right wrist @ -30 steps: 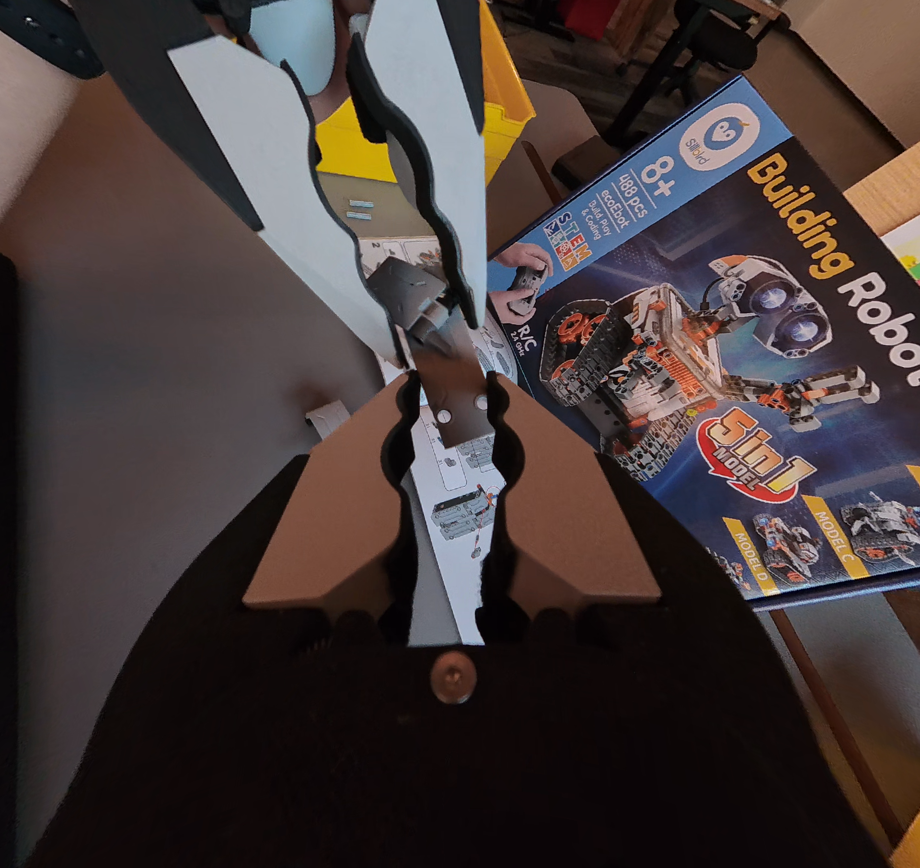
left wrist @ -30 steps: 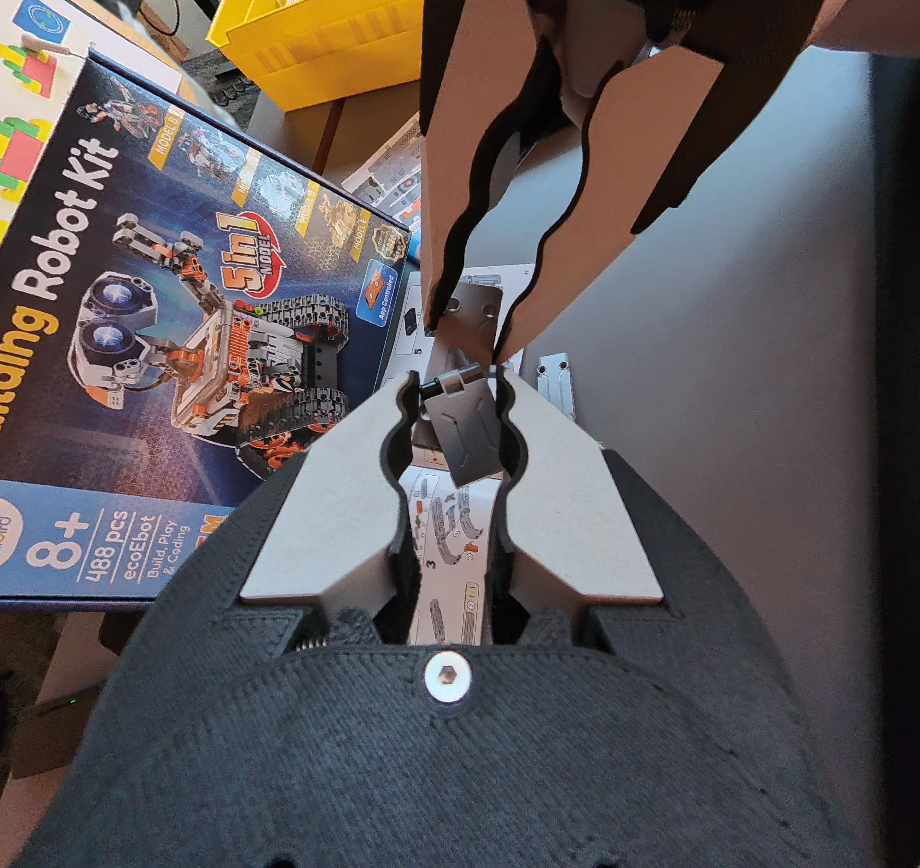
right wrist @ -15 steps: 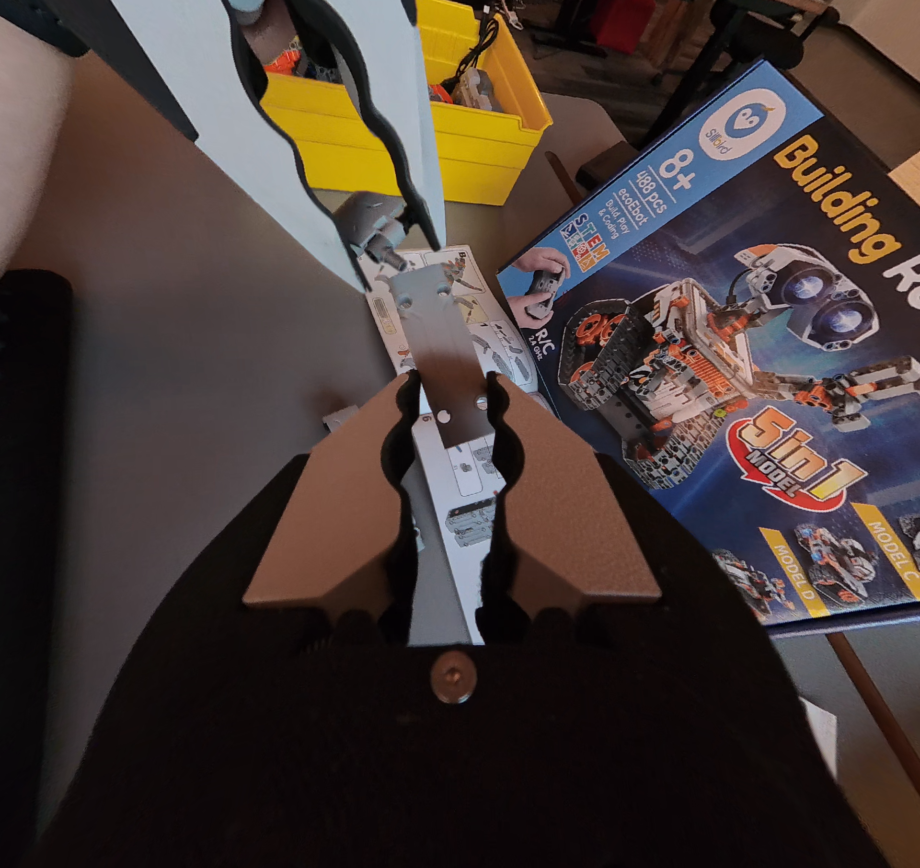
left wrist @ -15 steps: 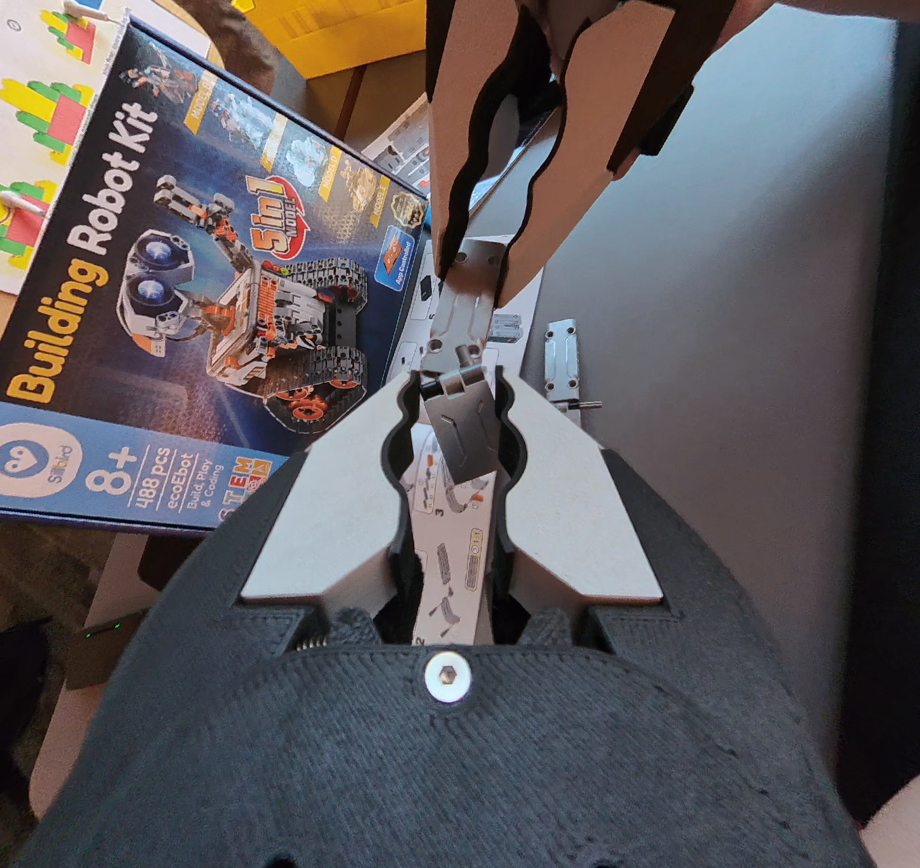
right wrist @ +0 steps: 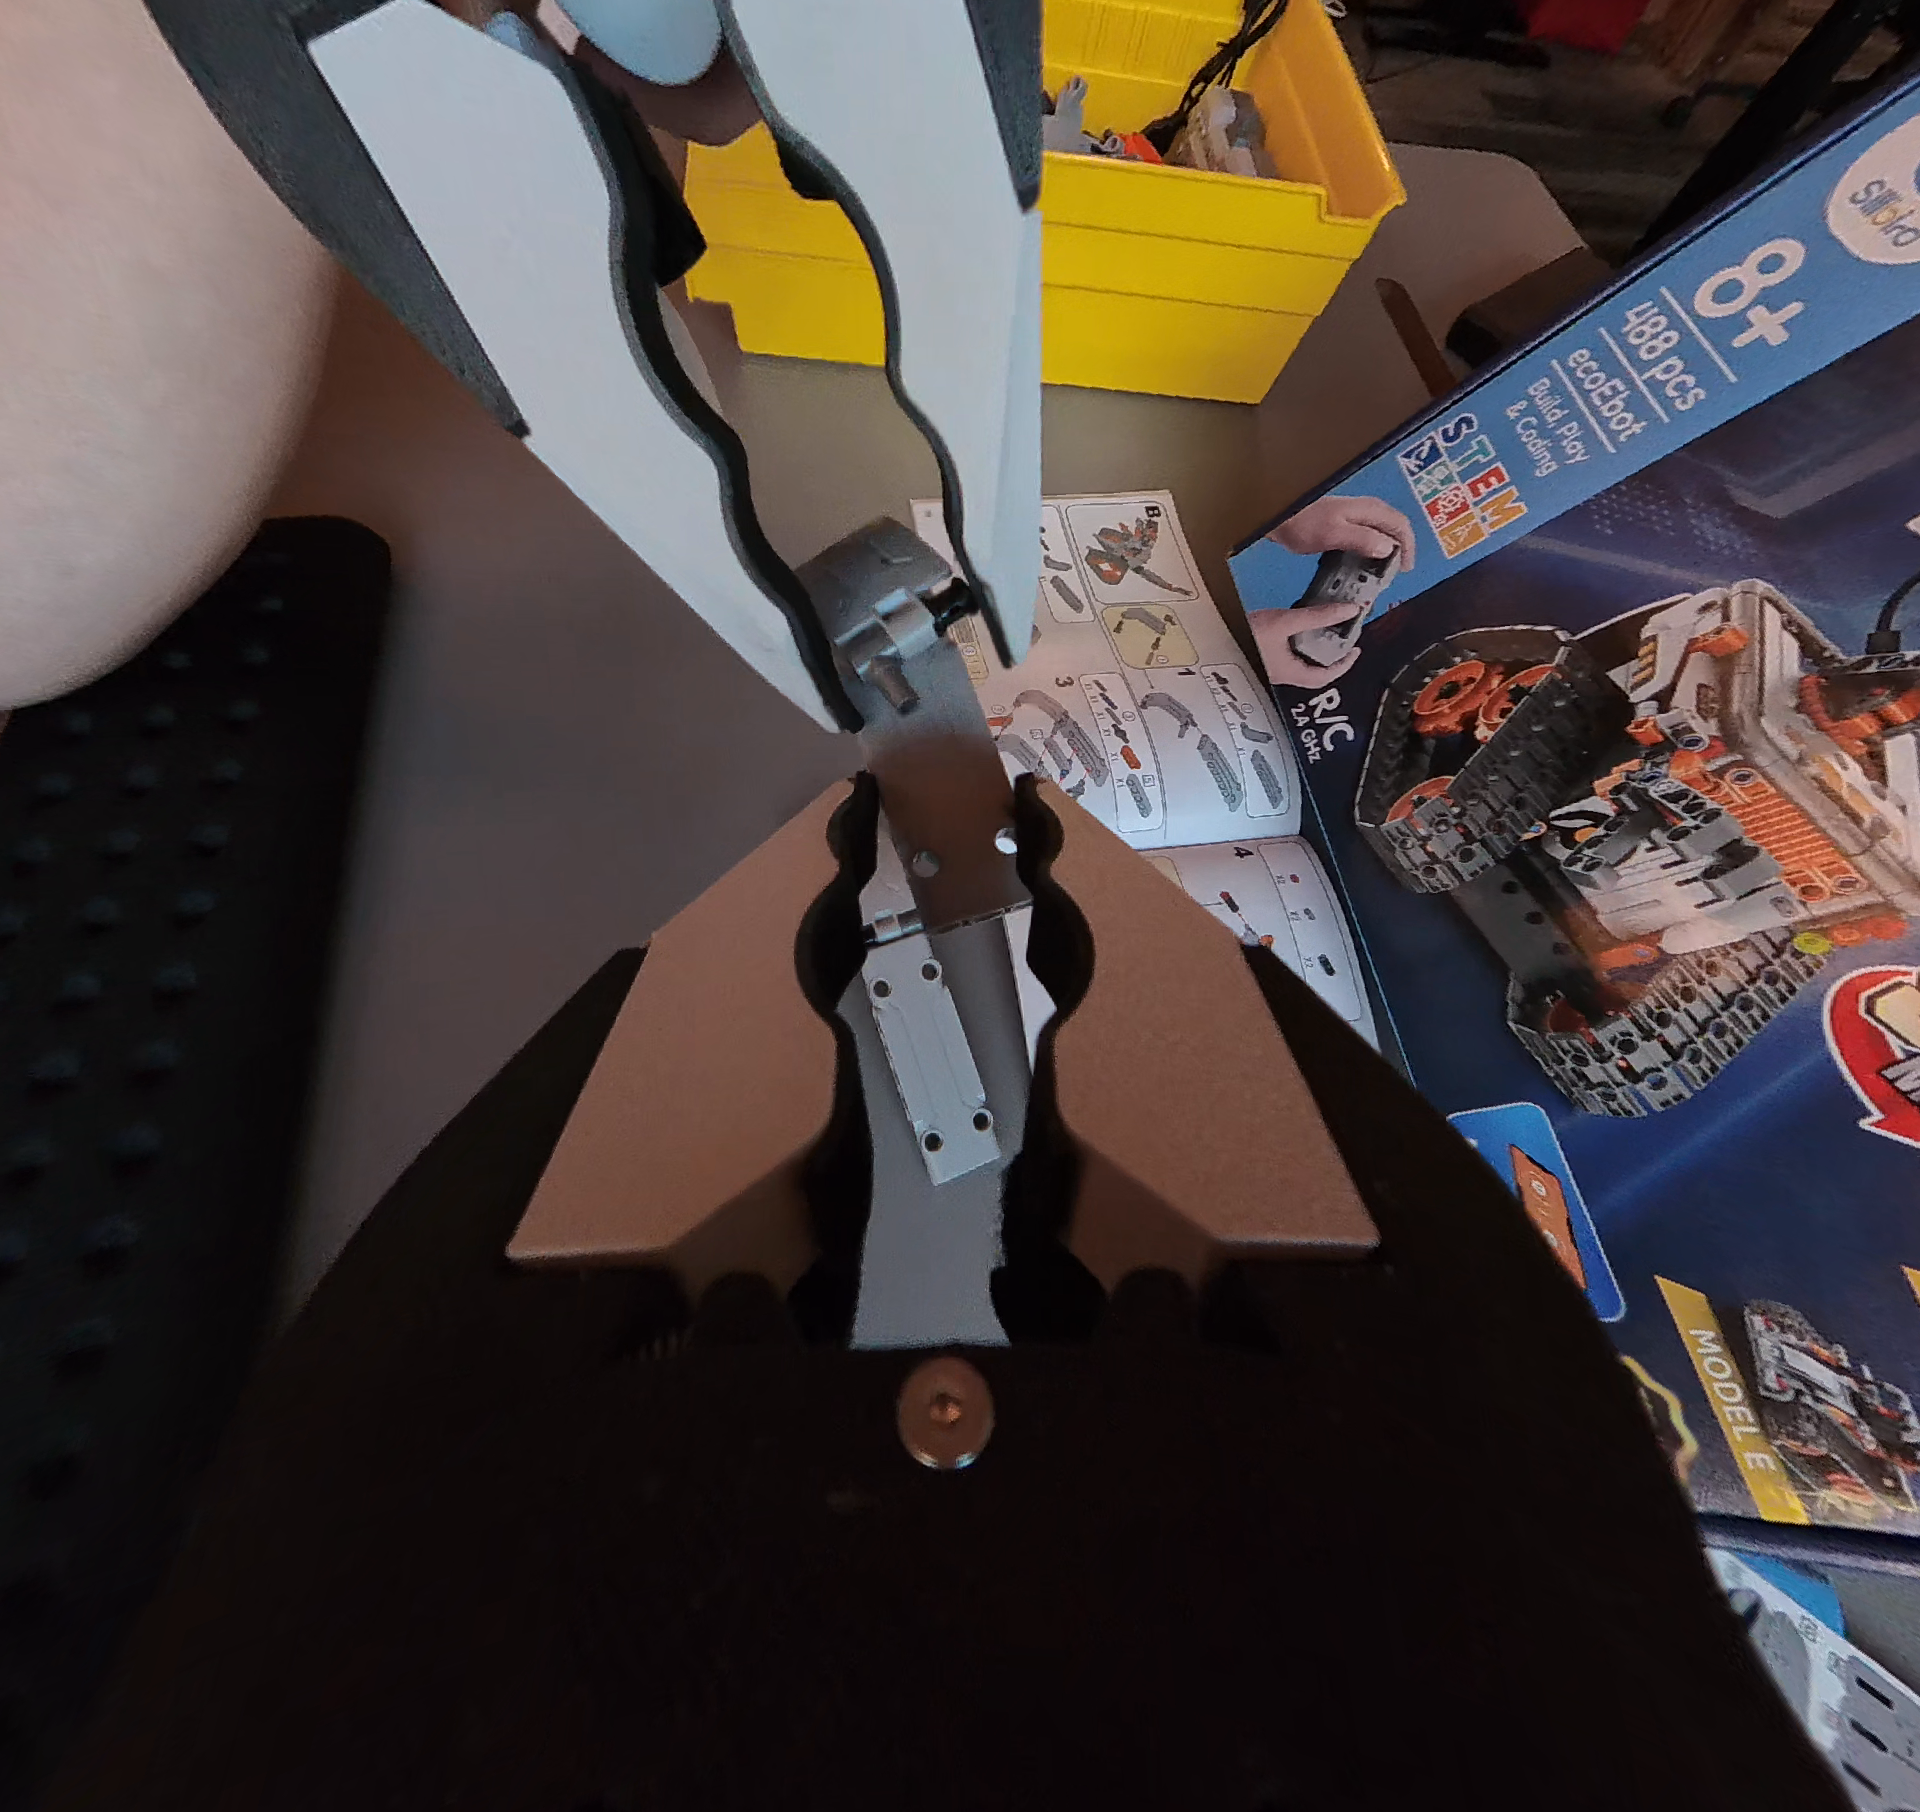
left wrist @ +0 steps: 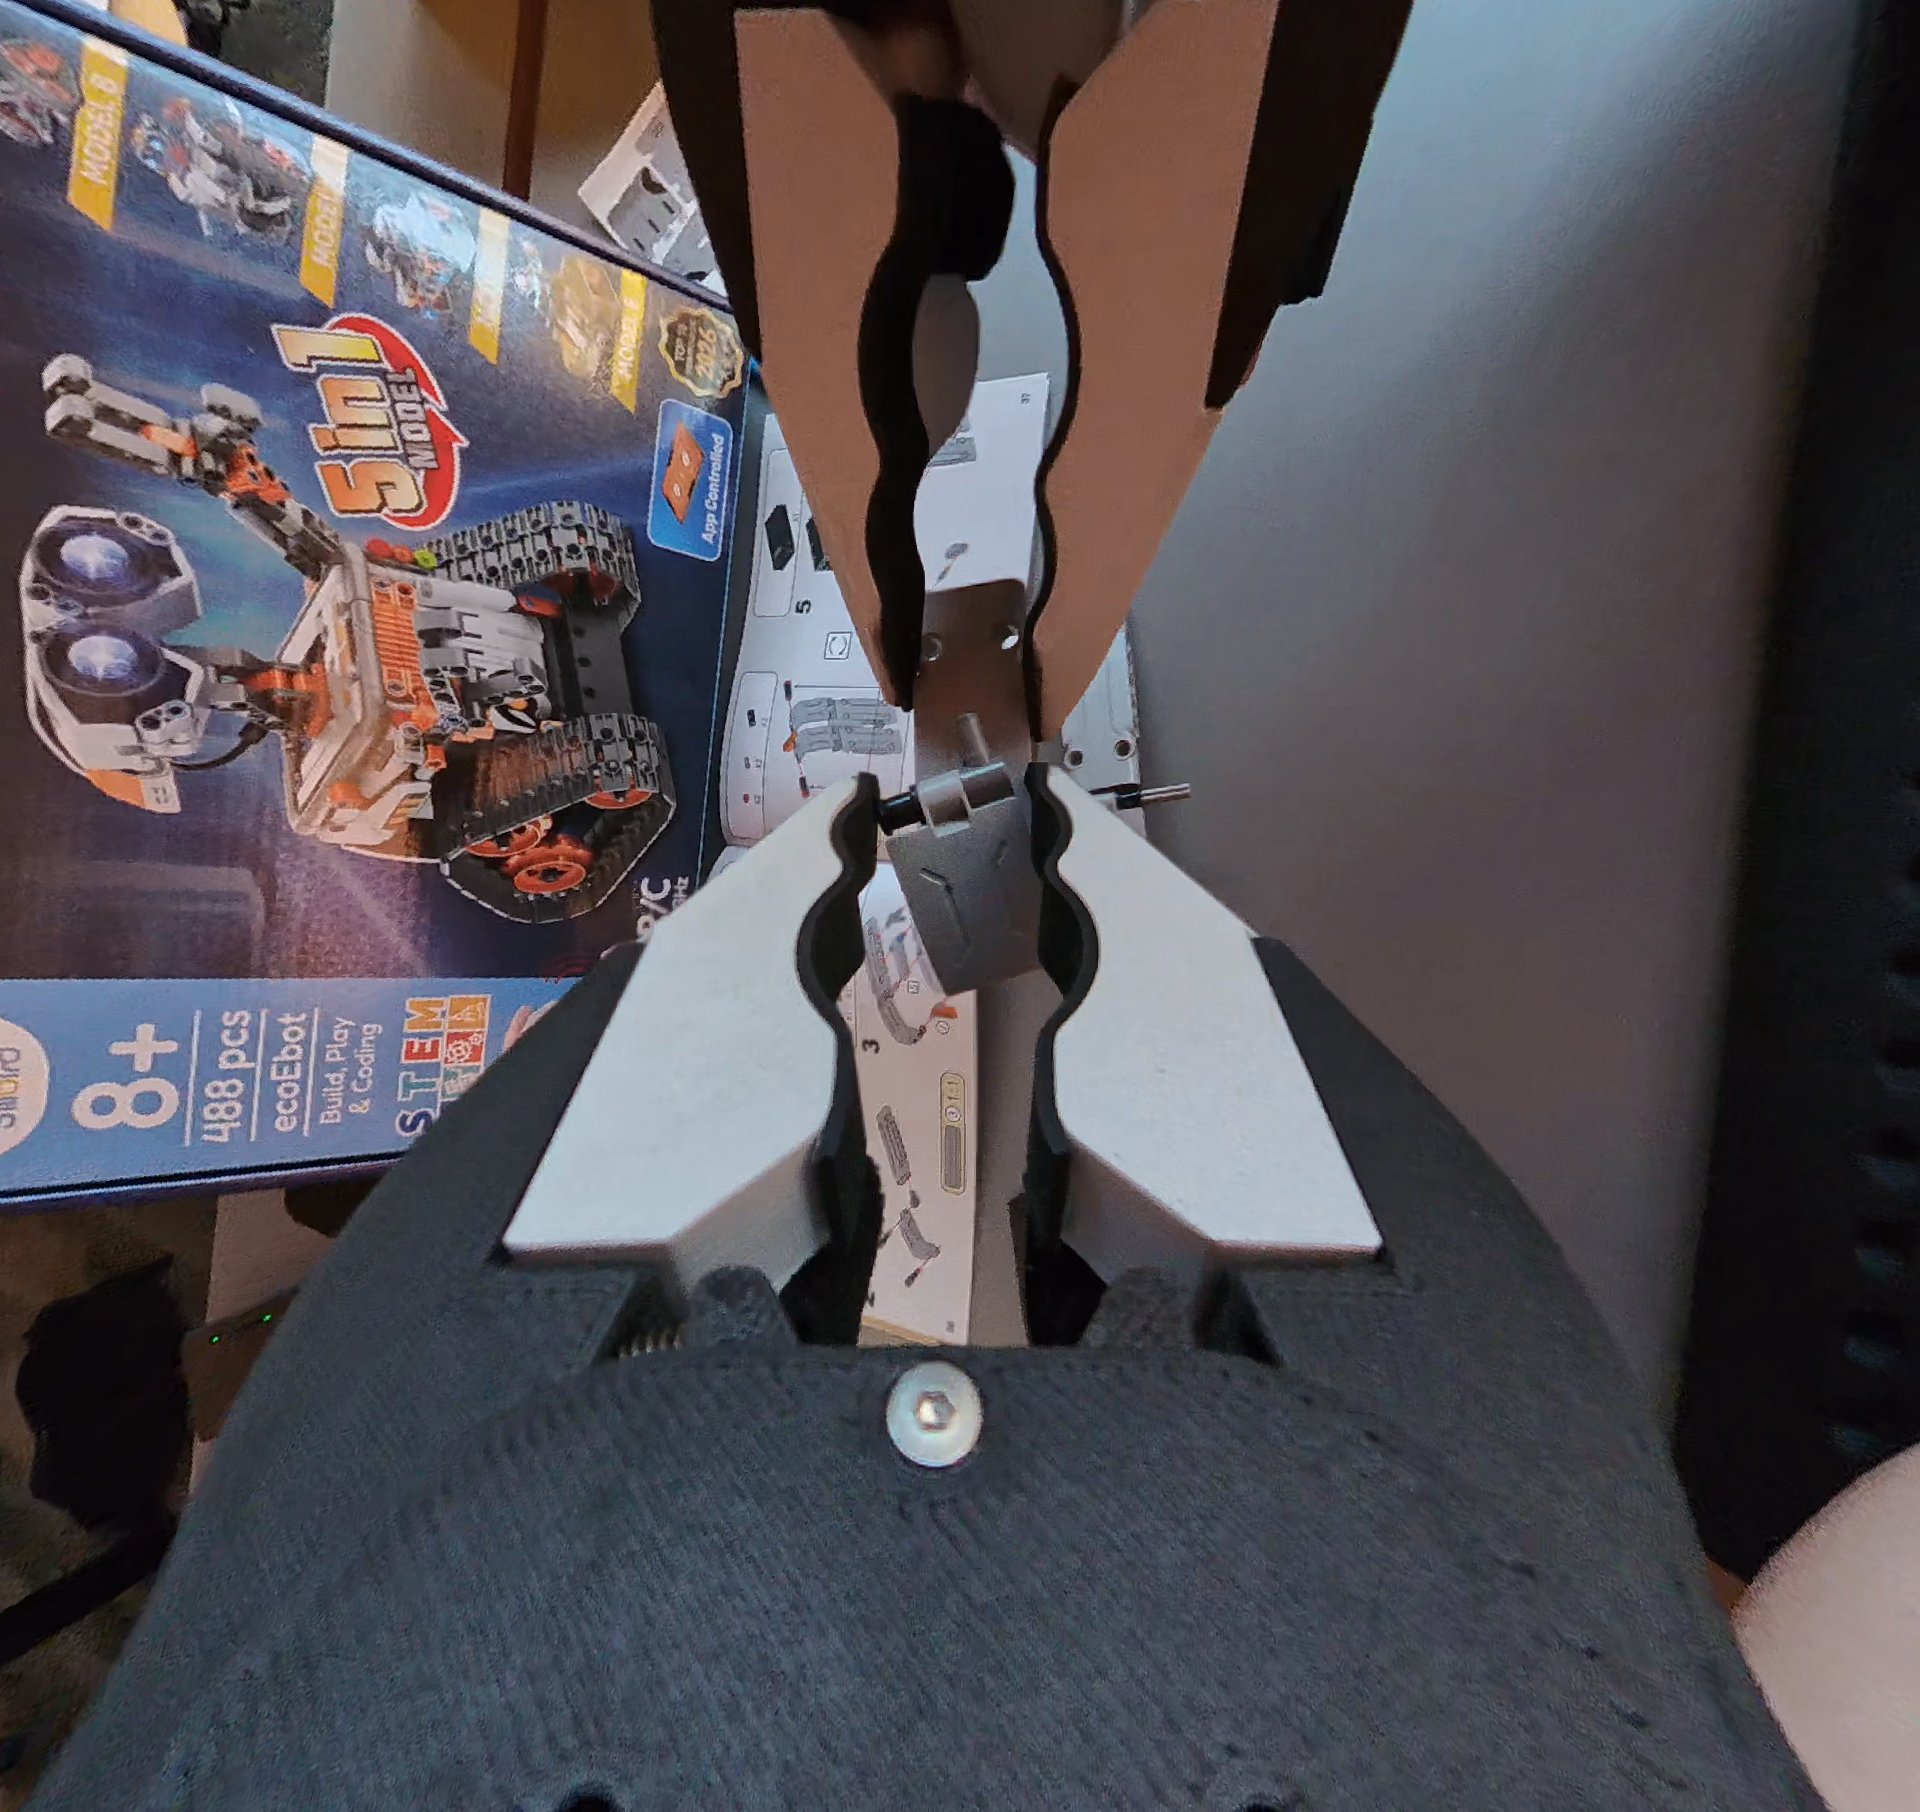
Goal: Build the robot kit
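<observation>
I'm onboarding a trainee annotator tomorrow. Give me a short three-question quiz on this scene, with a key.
1. True or false: the left tool is shut on a small grey plastic panel that has a black pin at its end.
2. What does the right tool clamp? A) a red marker B) a long flat grey strip with holes C) a coiled cable
3. What colour is the plastic bin beyond the open paper instruction booklet?

Key: 1 true; 2 B; 3 yellow.
</observation>
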Demonstrator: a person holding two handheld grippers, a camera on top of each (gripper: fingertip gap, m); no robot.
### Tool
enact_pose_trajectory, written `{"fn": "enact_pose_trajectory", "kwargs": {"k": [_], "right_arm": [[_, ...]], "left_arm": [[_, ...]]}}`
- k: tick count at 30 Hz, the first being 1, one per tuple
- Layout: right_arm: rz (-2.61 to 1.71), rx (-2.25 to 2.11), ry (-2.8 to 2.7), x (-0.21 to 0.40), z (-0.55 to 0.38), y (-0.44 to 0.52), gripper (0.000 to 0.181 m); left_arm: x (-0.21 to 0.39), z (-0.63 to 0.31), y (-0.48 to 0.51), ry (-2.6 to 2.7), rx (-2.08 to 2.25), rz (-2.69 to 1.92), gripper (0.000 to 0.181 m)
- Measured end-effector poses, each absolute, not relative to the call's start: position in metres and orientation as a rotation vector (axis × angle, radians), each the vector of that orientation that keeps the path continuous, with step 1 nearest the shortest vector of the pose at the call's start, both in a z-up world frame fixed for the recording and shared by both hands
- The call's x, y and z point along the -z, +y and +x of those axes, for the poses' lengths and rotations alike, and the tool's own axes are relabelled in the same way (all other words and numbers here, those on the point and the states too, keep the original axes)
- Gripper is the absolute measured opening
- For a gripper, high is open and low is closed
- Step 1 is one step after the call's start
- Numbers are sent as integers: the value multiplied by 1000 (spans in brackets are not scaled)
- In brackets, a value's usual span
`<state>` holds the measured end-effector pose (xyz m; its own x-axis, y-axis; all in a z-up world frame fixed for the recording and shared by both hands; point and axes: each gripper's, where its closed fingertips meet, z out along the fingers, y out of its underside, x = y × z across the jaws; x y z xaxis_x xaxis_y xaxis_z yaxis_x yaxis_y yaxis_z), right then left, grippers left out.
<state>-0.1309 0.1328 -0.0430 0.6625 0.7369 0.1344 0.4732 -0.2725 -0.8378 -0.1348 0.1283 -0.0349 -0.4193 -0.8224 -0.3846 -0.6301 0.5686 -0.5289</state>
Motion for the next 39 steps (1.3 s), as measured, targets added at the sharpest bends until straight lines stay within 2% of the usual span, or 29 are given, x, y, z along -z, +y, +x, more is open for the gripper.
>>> {"fn": "enact_pose_trajectory", "kwargs": {"k": [14,17,19,20,24,39], "right_arm": [[-1888,-577,-833,38,-134,135,25],[-1873,-591,-817,35,-133,136,25],[-1867,-590,-814,34,-133,136,25],[-1870,-584,-814,35,-132,137,25],[-1881,-574,-823,40,-132,137,25],[-1904,-641,-808,52,-130,140,25]], "left_arm": [[27,-132,132,2123,464,-1140,32],[25,-132,131,2115,489,-1137,26],[28,-135,125,2156,524,-1131,9],[29,-135,125,2164,516,-1124,9],[32,-133,130,2157,473,-1133,19],[31,-132,137,2118,466,-1172,23]]}}
